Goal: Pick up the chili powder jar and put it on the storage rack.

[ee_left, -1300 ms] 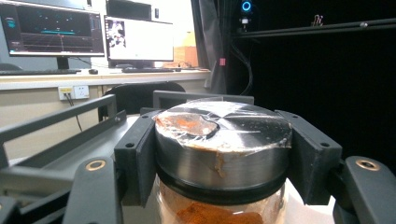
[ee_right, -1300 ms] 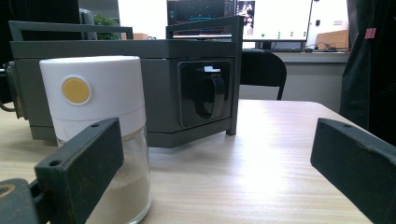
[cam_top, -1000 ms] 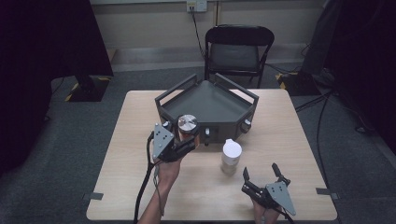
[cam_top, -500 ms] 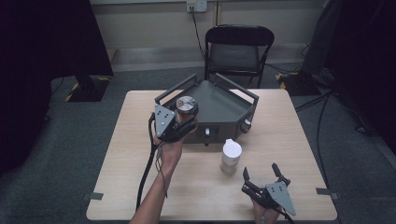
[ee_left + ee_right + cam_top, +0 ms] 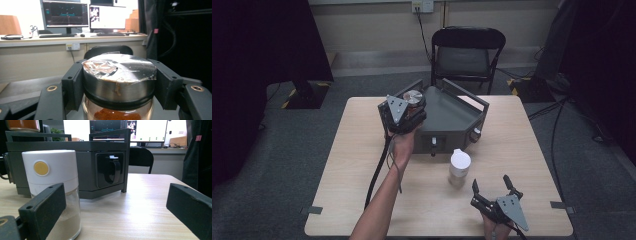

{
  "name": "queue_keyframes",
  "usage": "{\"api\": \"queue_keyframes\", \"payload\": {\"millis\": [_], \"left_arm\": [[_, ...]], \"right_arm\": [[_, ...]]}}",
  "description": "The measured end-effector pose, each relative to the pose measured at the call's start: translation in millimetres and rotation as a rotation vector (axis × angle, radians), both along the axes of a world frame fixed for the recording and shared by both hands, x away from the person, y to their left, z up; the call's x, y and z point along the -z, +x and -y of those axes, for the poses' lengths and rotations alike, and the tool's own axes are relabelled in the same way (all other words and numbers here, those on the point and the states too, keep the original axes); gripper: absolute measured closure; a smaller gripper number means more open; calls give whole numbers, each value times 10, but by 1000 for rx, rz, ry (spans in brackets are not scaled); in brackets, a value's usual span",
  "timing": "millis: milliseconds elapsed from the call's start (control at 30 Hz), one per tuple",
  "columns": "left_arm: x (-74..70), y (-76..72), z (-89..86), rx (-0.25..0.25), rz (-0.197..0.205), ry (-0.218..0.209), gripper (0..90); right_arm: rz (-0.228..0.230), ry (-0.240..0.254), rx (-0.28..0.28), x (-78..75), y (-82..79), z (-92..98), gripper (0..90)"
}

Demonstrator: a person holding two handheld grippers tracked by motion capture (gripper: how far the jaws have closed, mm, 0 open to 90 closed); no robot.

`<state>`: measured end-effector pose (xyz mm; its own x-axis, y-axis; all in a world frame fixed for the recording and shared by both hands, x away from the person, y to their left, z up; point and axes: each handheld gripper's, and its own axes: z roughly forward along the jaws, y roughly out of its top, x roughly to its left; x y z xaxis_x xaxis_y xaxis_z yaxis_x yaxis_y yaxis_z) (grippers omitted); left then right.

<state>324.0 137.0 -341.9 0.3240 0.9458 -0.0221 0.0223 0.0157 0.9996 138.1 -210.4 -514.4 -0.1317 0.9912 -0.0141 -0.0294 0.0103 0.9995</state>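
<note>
The left claw (image 5: 408,107) is clamped on a glass jar with a shiny metal lid (image 5: 119,73), its two black jaws pressing the sides of the lid; orange-red powder shows through the glass below the lid's rim. In the high view the jar (image 5: 414,97) is held in the air over the near left edge of the dark grey angular metal rack (image 5: 452,117), with the person's left forearm reaching up from the bottom of the frame and the claw's black cable hanging down beside it. The rack stands at the middle of the light wooden table (image 5: 357,165) towards its far side, with raised bars along its top and small knobs on its front face.

The right claw (image 5: 494,187) rests low near the table's front right corner with its jaws spread wide apart and nothing between them. Just ahead of it, a little to its left, stands a second glass jar with a white cap (image 5: 459,167), upright on the table and close in front of the rack; in the right gripper view this jar (image 5: 53,190) holds pale beige powder and its cap carries a round yellow dot.

Beyond the table a black folding chair (image 5: 468,52) faces the rack
</note>
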Motion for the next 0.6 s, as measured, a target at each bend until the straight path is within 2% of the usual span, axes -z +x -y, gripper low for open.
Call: {"api": "queue_keyframes", "payload": {"millis": [100,233,267,400,600], "left_arm": [[34,79,33,-11,-3,-7,352],[61,109,76,-12,0,-9,352],[66,115,90,-15,1,3,351],[96,150,140,-40,-31,14,352],[171,204,143,-44,-65,16,352]], "right_arm": [[0,0,0,0,0,0,11],[0,1,0,0,0,0,11],[0,1,0,0,0,0,11],[0,1,0,0,0,0,11],[0,0,5,0,-1,-8,11]]}}
